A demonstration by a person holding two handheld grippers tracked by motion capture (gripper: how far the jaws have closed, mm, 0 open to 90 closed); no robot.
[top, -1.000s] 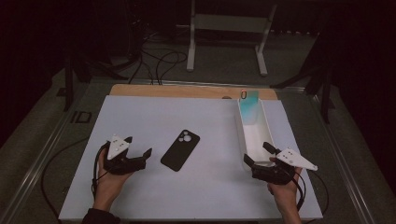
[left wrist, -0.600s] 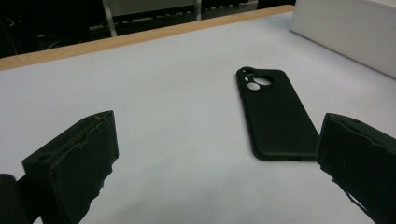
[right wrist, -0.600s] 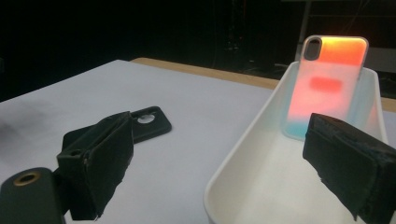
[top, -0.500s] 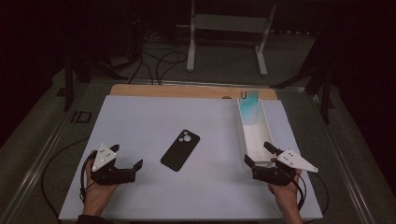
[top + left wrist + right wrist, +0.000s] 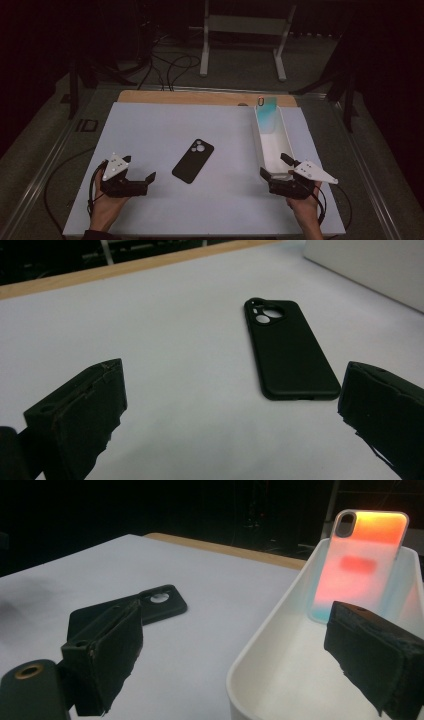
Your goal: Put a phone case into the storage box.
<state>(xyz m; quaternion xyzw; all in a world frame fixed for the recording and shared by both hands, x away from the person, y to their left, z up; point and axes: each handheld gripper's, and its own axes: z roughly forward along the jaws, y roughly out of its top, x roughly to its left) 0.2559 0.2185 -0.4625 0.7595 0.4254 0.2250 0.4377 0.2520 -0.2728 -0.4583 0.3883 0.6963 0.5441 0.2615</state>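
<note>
A black phone case [image 5: 193, 160] [image 5: 290, 352] [image 5: 150, 605] lies flat, back up, in the middle of the white mat [image 5: 150, 130]. My left gripper [image 5: 139, 169] [image 5: 232, 369] rests to the left of it, near the front edge. It is open and aimed at the case; its jaws have just been opening wider, with nothing between them. A long white tray [image 5: 257, 145] [image 5: 260, 655] stands at the right, and an iridescent phone case [image 5: 266, 112] [image 5: 362, 565] leans upright at its far end. My right gripper [image 5: 274, 166] [image 5: 236, 611] is open at the tray's near end, its jaws standing either side of the tray's left wall.
A wooden board edge [image 5: 200, 97] runs along the mat's far side. Beyond the table stand a metal frame [image 5: 240, 25] and floor cables [image 5: 170, 65]. Metal rails border the table on both sides. Bare mat lies between the two grippers.
My left gripper has drawn back from the black case toward the near left of the mat, and its jaws stand wider. The right gripper has not moved.
</note>
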